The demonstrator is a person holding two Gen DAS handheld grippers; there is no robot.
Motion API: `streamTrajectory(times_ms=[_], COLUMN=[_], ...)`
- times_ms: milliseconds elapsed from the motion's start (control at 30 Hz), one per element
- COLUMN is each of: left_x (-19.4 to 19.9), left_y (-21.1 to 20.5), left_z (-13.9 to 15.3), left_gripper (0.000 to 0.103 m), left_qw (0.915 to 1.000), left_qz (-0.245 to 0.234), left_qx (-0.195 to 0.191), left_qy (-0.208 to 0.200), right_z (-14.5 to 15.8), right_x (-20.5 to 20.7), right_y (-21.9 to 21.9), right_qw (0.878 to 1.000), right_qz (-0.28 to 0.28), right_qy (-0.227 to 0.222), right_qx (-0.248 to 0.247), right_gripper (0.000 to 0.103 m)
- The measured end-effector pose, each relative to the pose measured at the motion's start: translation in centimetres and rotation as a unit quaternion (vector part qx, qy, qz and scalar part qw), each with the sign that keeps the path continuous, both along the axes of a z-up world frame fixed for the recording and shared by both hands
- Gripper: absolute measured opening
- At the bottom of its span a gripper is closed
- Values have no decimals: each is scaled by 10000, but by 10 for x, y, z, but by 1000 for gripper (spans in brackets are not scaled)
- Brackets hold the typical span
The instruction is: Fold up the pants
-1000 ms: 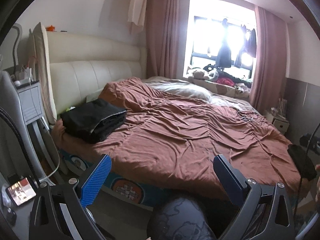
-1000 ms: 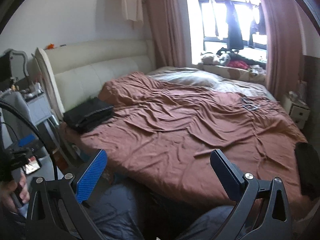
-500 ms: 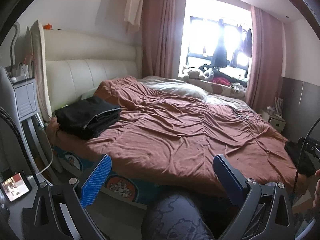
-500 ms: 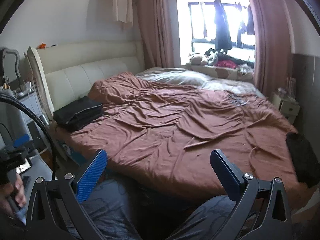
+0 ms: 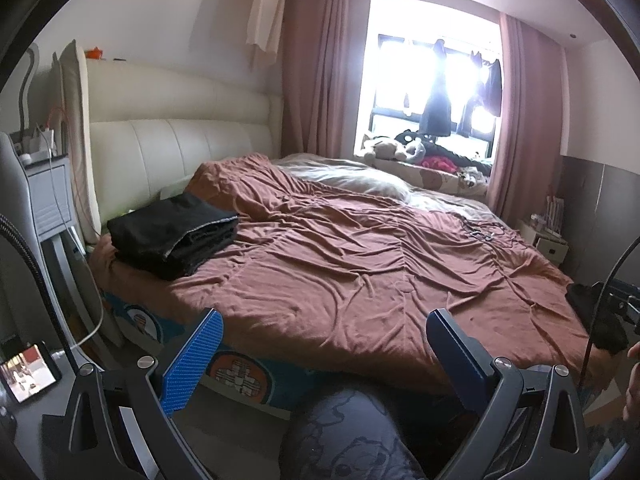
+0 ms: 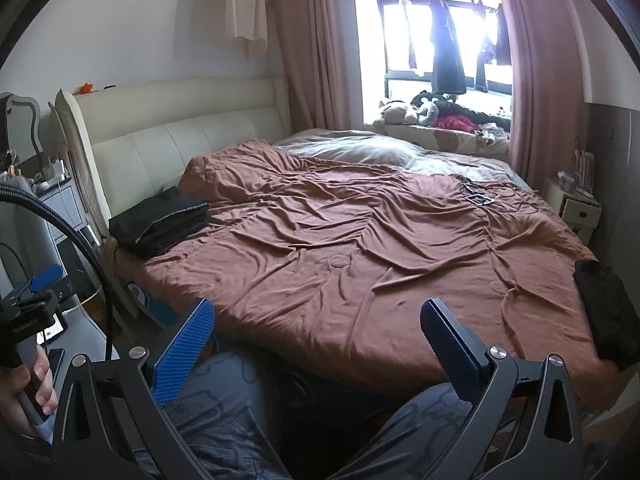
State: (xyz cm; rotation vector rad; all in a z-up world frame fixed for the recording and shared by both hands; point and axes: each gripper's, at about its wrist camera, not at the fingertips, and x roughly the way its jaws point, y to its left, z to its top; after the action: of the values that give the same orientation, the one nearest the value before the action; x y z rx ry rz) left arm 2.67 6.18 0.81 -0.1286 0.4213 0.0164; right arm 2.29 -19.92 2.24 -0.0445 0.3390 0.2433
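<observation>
A stack of folded black pants [image 5: 173,235] [image 6: 159,220] lies on the brown bedspread at the bed's near left corner, by the headboard. Another dark garment [image 6: 608,316] [image 5: 596,316] lies at the bed's right edge, near the foot. My left gripper [image 5: 324,354] is open, held off the bed's front edge, with nothing between its blue fingers. In the right wrist view my right gripper [image 6: 316,346] is open too, likewise short of the bed and empty. Both garments are well apart from the grippers.
A wrinkled brown bedspread [image 5: 360,264] covers the bed, with a cream headboard [image 5: 180,136] at left. The person's knees [image 6: 224,412] sit below the grippers. A phone [image 5: 28,372] lies lower left, a nightstand [image 6: 576,208] stands right, and small dark items [image 6: 480,196] lie on the bed.
Both views have shifted a little: the cameras swung and steadied on the bed. The pants stack and the dark garment have not moved. Both grippers stay open.
</observation>
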Motion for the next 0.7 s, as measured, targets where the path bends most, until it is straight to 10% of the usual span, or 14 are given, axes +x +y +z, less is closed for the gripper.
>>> streamTrajectory(times_ms=[700], left_x=[-9], left_y=[-5], left_z=[5], left_gripper=[103], left_qw=[9999], left_qz=[-95], left_qx=[-16], left_qy=[-70], right_z=[0], right_x=[-7], right_y=[-2], right_qw=[10000], right_qz=[6], right_qy=[25], right_qx=[-6], right_gripper=[103])
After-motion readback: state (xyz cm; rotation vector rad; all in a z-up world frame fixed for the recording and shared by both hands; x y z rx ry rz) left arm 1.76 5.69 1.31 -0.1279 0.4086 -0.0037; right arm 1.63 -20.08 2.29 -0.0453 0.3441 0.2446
